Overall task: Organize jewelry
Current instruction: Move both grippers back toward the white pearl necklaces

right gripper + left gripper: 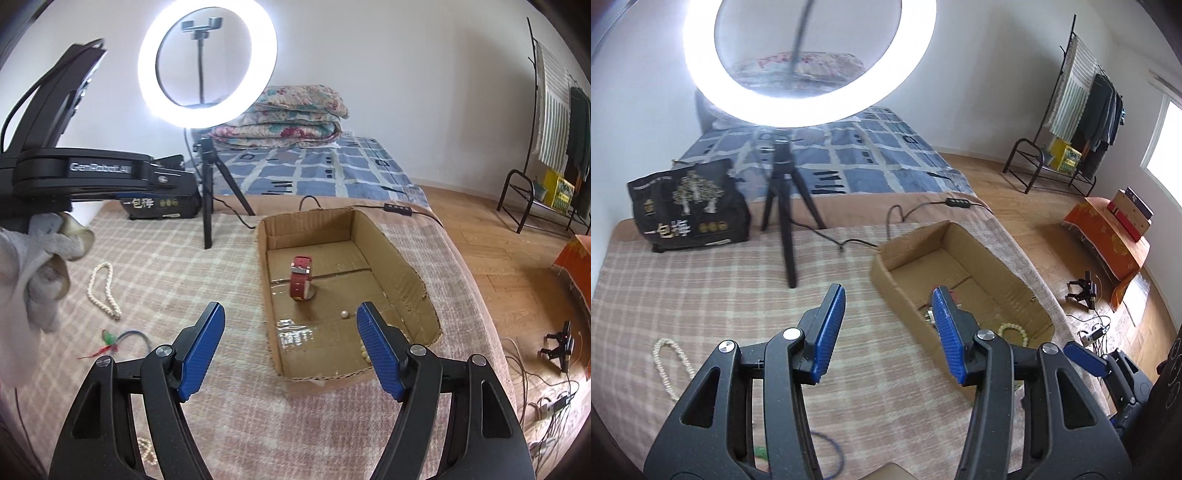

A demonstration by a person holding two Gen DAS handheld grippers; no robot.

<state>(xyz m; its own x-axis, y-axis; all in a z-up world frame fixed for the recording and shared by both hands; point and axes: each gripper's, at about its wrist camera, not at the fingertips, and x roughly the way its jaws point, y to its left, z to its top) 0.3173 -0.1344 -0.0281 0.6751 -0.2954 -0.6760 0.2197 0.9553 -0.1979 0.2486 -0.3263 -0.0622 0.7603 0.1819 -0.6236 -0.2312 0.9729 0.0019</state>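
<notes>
A shallow cardboard box [391, 251] [997, 266] lies on the plaid blanket. In it stand a red watch [301, 282], a single pearl [344, 314] and a pale bead bracelet [1014, 332] [364, 350]. A white pearl necklace [103, 291] [666, 363] lies on the blanket left of the box. A blue cord with green and red ends [122, 339] lies near it. My left gripper [888, 306] is open and empty above the blanket beside the box. My right gripper [290, 321] is open and empty over the box's near left corner.
A ring light on a black tripod [207, 177] [783, 206] stands behind the box, its cable [905, 214] trailing across the blanket. A black bag [690, 206] lies at the back left. Another bead strand [146, 450] lies at the near edge. The bed's right edge drops to a wooden floor [498, 266].
</notes>
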